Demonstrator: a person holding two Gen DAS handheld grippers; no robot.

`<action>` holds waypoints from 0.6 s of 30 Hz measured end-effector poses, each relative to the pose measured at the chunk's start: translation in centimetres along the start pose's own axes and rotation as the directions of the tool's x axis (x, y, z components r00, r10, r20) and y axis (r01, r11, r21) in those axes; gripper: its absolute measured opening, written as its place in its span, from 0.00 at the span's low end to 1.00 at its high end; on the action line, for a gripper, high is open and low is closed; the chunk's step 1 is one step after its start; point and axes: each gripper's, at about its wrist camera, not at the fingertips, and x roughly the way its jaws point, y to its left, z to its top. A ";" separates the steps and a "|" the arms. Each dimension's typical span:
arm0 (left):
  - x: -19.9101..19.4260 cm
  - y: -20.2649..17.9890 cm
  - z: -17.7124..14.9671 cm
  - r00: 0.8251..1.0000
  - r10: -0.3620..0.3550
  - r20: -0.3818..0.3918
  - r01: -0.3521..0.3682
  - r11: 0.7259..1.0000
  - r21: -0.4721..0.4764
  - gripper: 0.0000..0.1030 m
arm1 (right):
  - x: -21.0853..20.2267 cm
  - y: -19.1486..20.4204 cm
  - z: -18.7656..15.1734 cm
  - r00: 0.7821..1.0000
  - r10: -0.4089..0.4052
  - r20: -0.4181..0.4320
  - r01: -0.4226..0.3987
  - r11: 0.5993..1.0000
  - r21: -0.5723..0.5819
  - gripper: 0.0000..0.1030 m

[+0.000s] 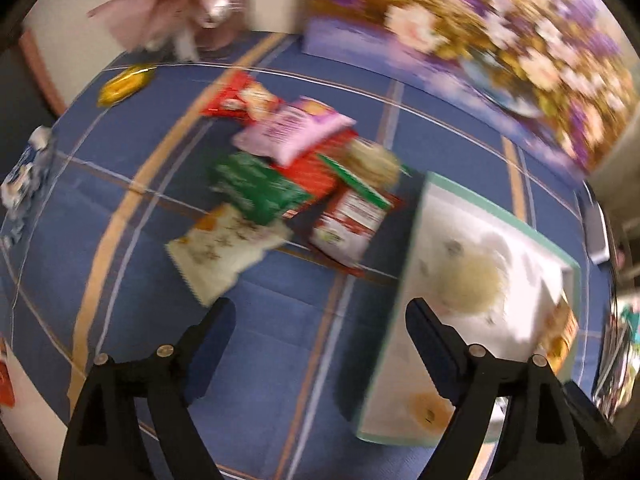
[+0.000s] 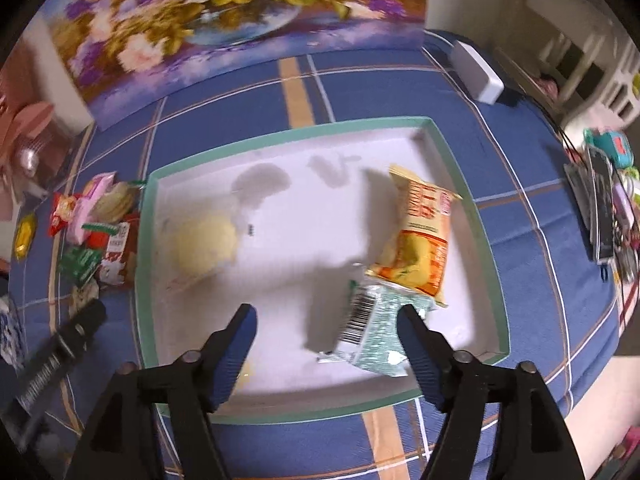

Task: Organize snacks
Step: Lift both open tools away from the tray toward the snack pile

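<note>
A white tray with a green rim lies on the blue checked cloth; it also shows in the left wrist view. In it lie a yellow-orange snack bag and a pale green-white packet, which lies loose by my right gripper's right finger. My right gripper is open above the tray's near part. A pile of snack packets lies left of the tray, with a white packet nearest. My left gripper is open and empty above the cloth between the pile and the tray.
A floral picture stands at the back. A yellow wrapped item lies far left near a pink fan. A white box and dark flat devices lie at the right. The left gripper's body shows beside the tray.
</note>
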 end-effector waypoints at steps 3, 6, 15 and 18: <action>-0.1 1.4 0.5 0.999 0.043 0.019 -0.042 0.999 -0.028 0.91 | -0.3 1.0 -0.1 1.000 0.016 0.011 -0.016 0.999 -0.028 0.81; -0.3 2.0 0.6 0.997 0.063 0.035 -0.061 0.997 -0.035 0.99 | -0.5 1.5 -0.1 0.999 0.038 0.020 -0.037 0.999 -0.035 0.84; -0.2 4.3 1.2 0.998 0.049 0.031 -0.047 0.996 -0.076 0.99 | -1.1 2.5 -0.1 0.995 0.086 0.053 -0.084 0.996 -0.031 1.00; -0.2 5.0 1.6 0.999 0.032 0.029 -0.029 0.996 -0.087 0.99 | -1.1 2.6 -0.1 0.994 0.091 0.056 -0.090 0.996 -0.024 1.00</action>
